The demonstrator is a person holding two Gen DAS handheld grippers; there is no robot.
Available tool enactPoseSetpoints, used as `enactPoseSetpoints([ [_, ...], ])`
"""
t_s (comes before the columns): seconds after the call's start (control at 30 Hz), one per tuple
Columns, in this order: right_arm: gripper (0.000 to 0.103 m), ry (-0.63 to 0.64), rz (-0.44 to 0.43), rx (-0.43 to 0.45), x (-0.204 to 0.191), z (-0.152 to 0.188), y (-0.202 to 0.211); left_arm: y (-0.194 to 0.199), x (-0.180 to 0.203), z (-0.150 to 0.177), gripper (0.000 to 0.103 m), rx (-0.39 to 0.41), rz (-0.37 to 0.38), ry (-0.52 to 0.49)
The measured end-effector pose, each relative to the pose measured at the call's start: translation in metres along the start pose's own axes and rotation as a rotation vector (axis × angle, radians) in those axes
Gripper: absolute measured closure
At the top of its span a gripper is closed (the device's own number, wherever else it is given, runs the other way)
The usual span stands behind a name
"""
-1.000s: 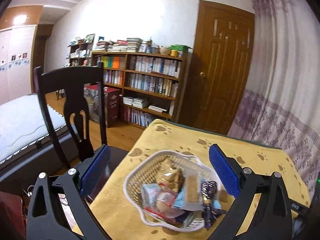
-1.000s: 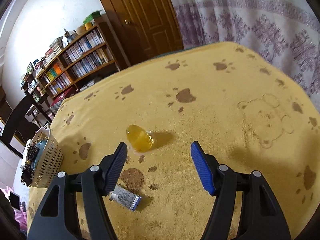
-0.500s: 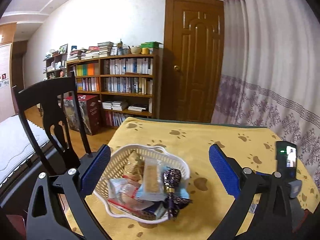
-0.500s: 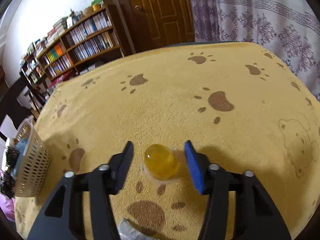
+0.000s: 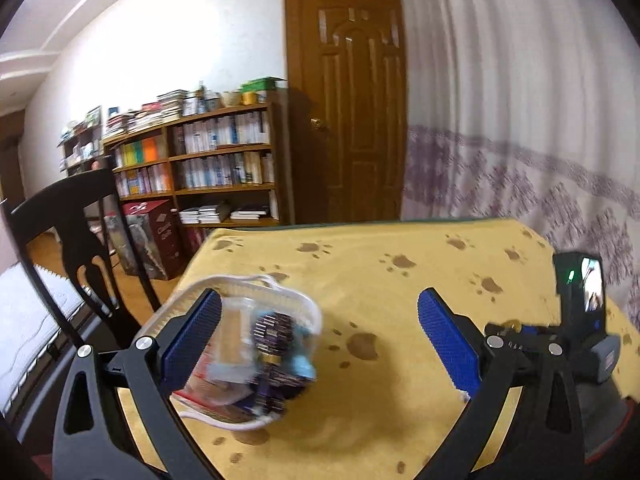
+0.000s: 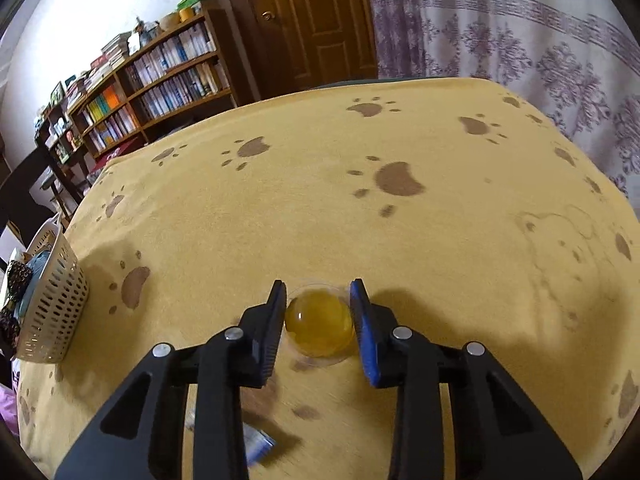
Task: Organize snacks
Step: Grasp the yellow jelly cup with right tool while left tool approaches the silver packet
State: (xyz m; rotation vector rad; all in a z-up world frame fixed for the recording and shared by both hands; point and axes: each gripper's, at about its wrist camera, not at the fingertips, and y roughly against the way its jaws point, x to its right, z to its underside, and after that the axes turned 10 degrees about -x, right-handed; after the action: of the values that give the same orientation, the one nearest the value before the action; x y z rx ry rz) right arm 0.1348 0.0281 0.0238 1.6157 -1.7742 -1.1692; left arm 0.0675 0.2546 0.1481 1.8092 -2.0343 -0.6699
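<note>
Right wrist view: right gripper (image 6: 319, 294) at 6 o'clock, low over the worktop (image 6: 400, 240), which is covered in yellow cloth with brown paw prints. Its fingers (image 6: 361, 312) are drawn in on either side of a yellow jelly cup (image 6: 319, 325), pads at the cup's flanks; firm contact cannot be told for sure, though no gap shows. The jelly cup sits on the cloth, domed side up, its clear rim resting flat. A small blue-and-white wrapped snack (image 6: 258, 442), blurred, lies on the cloth at 7 o'clock, partly hidden under the gripper body. A cream slotted basket (image 6: 54, 312) stands at 9 o'clock at the worktop's edge, well apart from the jelly cup, with wrapped snacks showing above its rim.

Left wrist view: left gripper (image 5: 318, 326) with blue-padded fingers (image 5: 448, 348) spread wide, nothing between them. The basket (image 5: 288, 300), motion-blurred, sits at 7 o'clock behind the left finger, filled with mixed wrapped snacks (image 5: 260, 348), among them a dark purple packet and a tan bar. A black device with a lit screen (image 5: 584, 292) shows at 3 o'clock.

Surroundings: dark wooden chair (image 5: 80, 216) at 9 o'clock, bookshelf (image 5: 208, 168) at 10 o'clock, brown door (image 5: 352, 100) at 12 o'clock, patterned curtain (image 5: 520, 120) at 2 o'clock.
</note>
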Motion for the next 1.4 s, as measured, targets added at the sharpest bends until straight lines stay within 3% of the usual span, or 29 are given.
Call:
enactPoseSetpoints([
  [0.13,0.070,-0.011,0.006,0.023,0.024,0.010,0.017,-0.010,0.035,0.014,0.003,-0.021,0.060,-0.078],
  [0.33,0.070,0.031,0.002,0.058,0.037,0.023,0.034,-0.039,0.088,0.044,0.003,-0.120,0.121,-0.223],
  [0.57,0.070,0.024,-0.070,0.065,0.045,0.029,0.032,-0.070,0.115,0.053,0.004,-0.246,0.214,-0.272],
  [0.87,0.069,0.040,-0.103,0.071,0.045,0.035,0.029,-0.117,0.137,0.068,0.034,-0.429,0.304,-0.291],
  [0.93,0.069,0.044,-0.101,0.075,0.044,0.037,0.029,-0.118,0.137,0.069,0.039,-0.430,0.307,-0.282],
  [0.97,0.069,0.044,-0.102,0.074,0.044,0.037,0.029,-0.118,0.137,0.068,0.050,-0.426,0.305,-0.279],
  [1.07,0.068,0.042,-0.109,0.067,0.044,0.037,0.027,-0.116,0.133,0.067,0.053,-0.420,0.320,-0.256],
  [1.2,0.068,0.037,-0.112,0.054,0.044,0.037,0.024,-0.106,0.126,0.065,0.070,-0.397,0.323,-0.237],
  [1.4,0.068,0.025,-0.111,0.034,0.045,0.035,0.020,-0.095,0.116,0.061,0.072,-0.379,0.330,-0.190],
])
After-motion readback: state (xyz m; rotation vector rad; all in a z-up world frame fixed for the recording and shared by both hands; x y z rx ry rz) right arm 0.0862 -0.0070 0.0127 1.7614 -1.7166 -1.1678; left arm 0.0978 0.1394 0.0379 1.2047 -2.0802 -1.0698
